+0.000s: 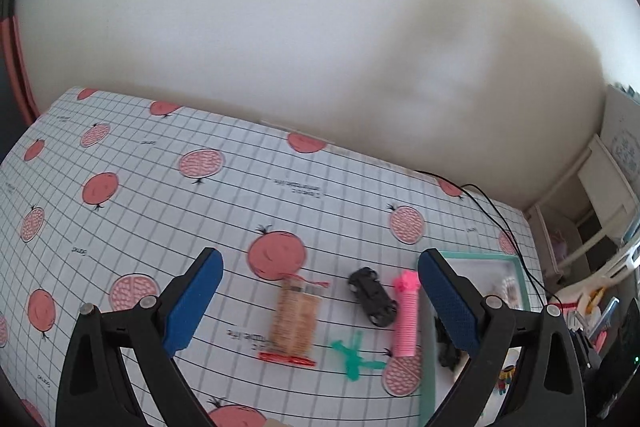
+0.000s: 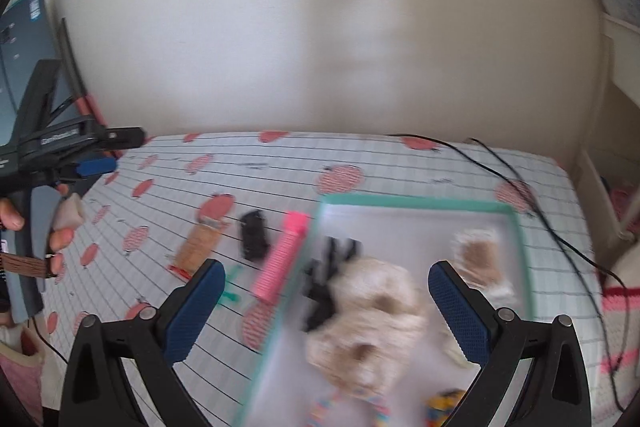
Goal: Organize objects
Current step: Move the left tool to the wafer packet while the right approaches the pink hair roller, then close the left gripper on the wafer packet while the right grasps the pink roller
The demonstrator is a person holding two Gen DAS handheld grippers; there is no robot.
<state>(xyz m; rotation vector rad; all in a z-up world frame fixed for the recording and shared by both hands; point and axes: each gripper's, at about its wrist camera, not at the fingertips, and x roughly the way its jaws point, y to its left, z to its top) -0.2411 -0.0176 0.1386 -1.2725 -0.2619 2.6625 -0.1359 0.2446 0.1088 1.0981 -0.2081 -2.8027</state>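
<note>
Left wrist view: the left gripper (image 1: 320, 293) is hovering above the tablecloth (image 1: 132, 195), a white grid print with pink fruit, and its blue pads (image 1: 194, 303) are standing wide apart with nothing between them. Between the fingers, going left to right, a snack packet (image 1: 295, 319) with red end seals is lying flat, a small green plastic piece (image 1: 354, 357) is lying just below and to the right of it, a black toy car (image 1: 373, 295) is sitting at an angle, and a pink ribbed tube (image 1: 407, 313) is lying just beside the car. A teal-rimmed tray (image 1: 427, 367) is sitting to the right of the tube, partly behind the right-hand finger. A black cable (image 1: 496, 215) is trailing across the far right corner of the cloth.

Right wrist view: at the far left a hand (image 2: 60, 223) is holding the left gripper's handle. The right gripper (image 2: 326, 301) is hanging over the tray's near left part, its jaws spread wide and empty. The view is blurring. Inside the tray a black item (image 2: 326, 279) is lying by the left rim, a cream plush toy (image 2: 372, 323) is lying touching it in the middle, and a clear packet with brown contents (image 2: 480, 259) is lying toward the right wall.
</note>
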